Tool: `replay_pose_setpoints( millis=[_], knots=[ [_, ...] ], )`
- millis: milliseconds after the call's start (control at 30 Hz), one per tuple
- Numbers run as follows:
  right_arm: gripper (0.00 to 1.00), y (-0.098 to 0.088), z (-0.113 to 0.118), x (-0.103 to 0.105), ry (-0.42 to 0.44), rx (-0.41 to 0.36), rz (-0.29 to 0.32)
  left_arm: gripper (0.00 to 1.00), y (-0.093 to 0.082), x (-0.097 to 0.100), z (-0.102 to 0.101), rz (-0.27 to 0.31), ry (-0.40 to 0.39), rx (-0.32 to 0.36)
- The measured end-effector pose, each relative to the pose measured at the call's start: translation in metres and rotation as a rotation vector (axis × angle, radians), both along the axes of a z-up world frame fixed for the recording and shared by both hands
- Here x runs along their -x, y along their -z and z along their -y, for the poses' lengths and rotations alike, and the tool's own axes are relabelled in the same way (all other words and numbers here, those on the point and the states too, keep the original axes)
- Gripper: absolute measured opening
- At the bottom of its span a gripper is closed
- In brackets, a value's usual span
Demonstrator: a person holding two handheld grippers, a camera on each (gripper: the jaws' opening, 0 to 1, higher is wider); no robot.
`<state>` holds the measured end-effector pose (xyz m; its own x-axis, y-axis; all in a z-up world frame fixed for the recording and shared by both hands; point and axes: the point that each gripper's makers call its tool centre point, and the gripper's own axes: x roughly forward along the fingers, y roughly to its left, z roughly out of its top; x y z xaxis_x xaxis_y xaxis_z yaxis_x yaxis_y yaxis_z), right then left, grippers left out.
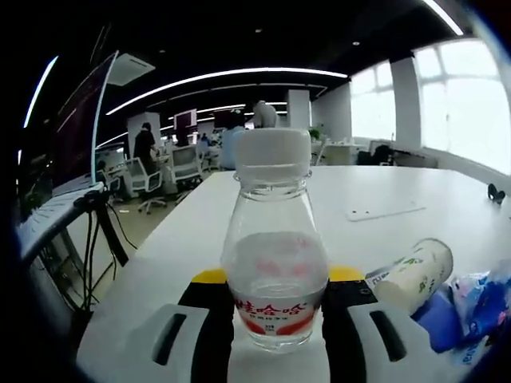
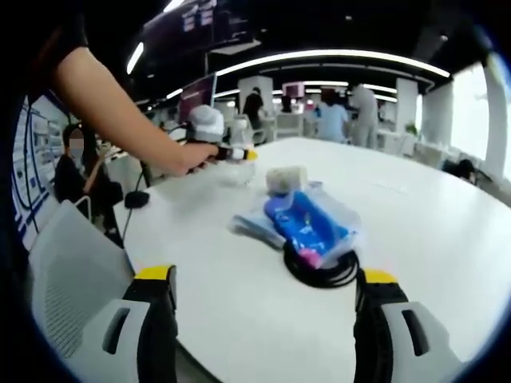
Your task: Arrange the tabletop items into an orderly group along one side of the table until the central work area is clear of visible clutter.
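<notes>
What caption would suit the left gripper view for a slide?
The left gripper grips a clear bottle upright over a white table, a small tipped bottle lying beside it.

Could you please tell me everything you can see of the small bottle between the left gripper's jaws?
The small bottle is clear plastic with a white screw cap, a bulging body and a red-and-white label band near its base. It looks nearly empty. It stands upright on the white table, clamped at its lower body by the left gripper.
</notes>
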<state>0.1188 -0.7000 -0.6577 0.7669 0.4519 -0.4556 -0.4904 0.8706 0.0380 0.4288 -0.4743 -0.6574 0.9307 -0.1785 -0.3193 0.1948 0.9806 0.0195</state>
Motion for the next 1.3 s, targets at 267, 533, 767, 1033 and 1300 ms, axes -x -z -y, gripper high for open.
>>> replay_pose_setpoints(
  millis=[267, 533, 767, 1033, 1300],
  knots=[
    [0.90, -0.001, -0.001, 0.001, -0.006, 0.000, 0.002, 0.41, 0.001, 0.000, -0.001, -0.002, -0.009, 0.003],
    [0.90, -0.002, -0.003, 0.002, -0.018, -0.002, 0.006, 0.41, 0.007, 0.005, -0.002, -0.040, -0.014, 0.001],
    [0.89, -0.004, -0.003, 0.002, -0.019, -0.009, 0.012, 0.43, 0.012, 0.015, -0.002, -0.066, -0.008, 0.009],
    [0.89, -0.007, -0.006, 0.003, -0.033, -0.028, 0.015, 0.42, 0.010, 0.028, -0.002, -0.092, 0.018, -0.014],
    [0.91, -0.010, -0.009, 0.003, -0.039, -0.051, 0.028, 0.48, 0.003, 0.038, -0.004, -0.112, 0.029, -0.038]
  ],
)
